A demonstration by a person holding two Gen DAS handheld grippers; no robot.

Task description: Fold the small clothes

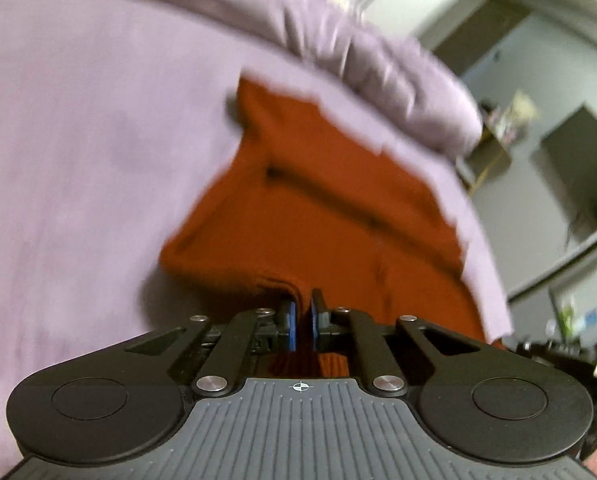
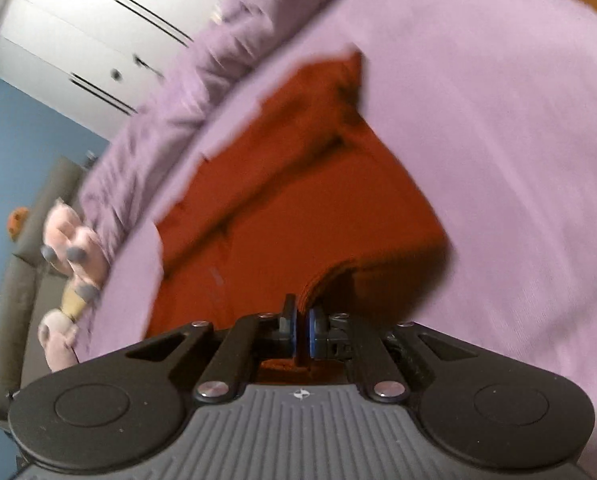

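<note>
A rust-orange knitted garment (image 1: 318, 200) on the lilac bedsheet (image 1: 78, 140) is pinched at six o'clock by the left hand-held gripper (image 1: 302, 312) and the right hand-held gripper (image 2: 301, 316).

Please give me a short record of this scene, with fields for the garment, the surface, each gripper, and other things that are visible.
garment: rust-orange knitted garment, partly folded, near edge lifted
surface: lilac bedsheet, bunched along the far side
left gripper: shut on the garment's near edge
right gripper: shut on the garment's near edge
other things: plush toy beside the bed; white wardrobe doors behind
image quality: both views blurred
</note>
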